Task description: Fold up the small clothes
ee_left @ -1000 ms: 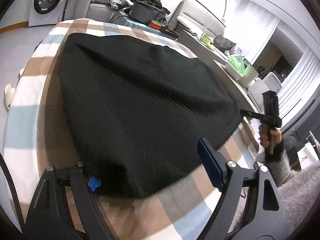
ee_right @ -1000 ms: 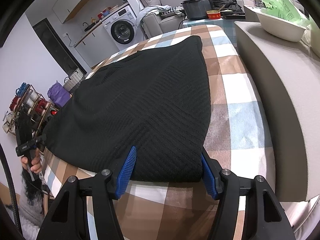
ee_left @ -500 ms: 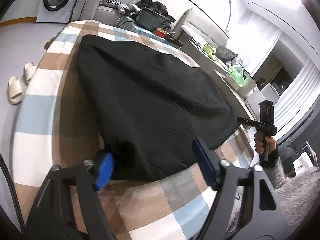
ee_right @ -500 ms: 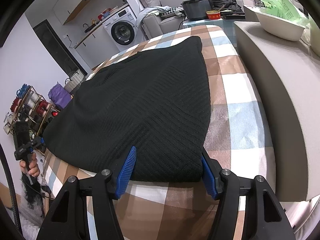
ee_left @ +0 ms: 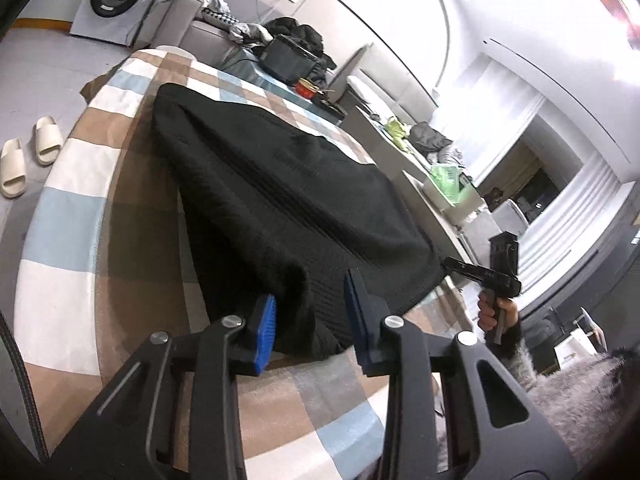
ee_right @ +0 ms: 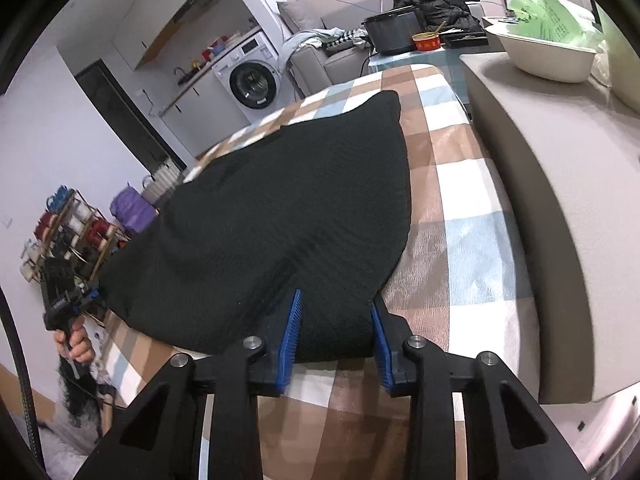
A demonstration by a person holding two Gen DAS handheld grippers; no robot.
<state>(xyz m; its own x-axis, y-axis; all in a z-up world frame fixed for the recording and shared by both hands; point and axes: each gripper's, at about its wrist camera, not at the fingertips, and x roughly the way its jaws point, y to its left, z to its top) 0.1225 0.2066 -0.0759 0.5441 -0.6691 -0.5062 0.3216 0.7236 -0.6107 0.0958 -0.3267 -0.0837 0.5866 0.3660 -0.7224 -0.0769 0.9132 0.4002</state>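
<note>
A black knitted garment [ee_left: 280, 200] lies spread on the round table under a checked cloth [ee_left: 80, 208]. My left gripper [ee_left: 310, 320] is at the garment's near corner. Its jaws are closing, and the blue pads squeeze a raised bunch of fabric between them. In the right wrist view the same garment [ee_right: 280, 208] stretches away from my right gripper [ee_right: 336, 328]. Those jaws are closing too, and the other near corner is pinched between the pads with a crease running up from it. A hand [ee_left: 494, 312] holds the right gripper at the table's far edge.
A grey upholstered bench [ee_right: 540, 160] runs along the table's right side with a white basin [ee_right: 548, 60] on it. Pale slippers [ee_left: 28, 152] lie on the floor at the left. A washing machine [ee_right: 252, 80] and a rack of spools [ee_right: 72, 224] stand beyond the table.
Both grippers' jaws have narrowed onto the garment's near corners. The left one has slid sideways along the edge, and the fabric there is now bunched and lifted. The right hand has stayed put.
</note>
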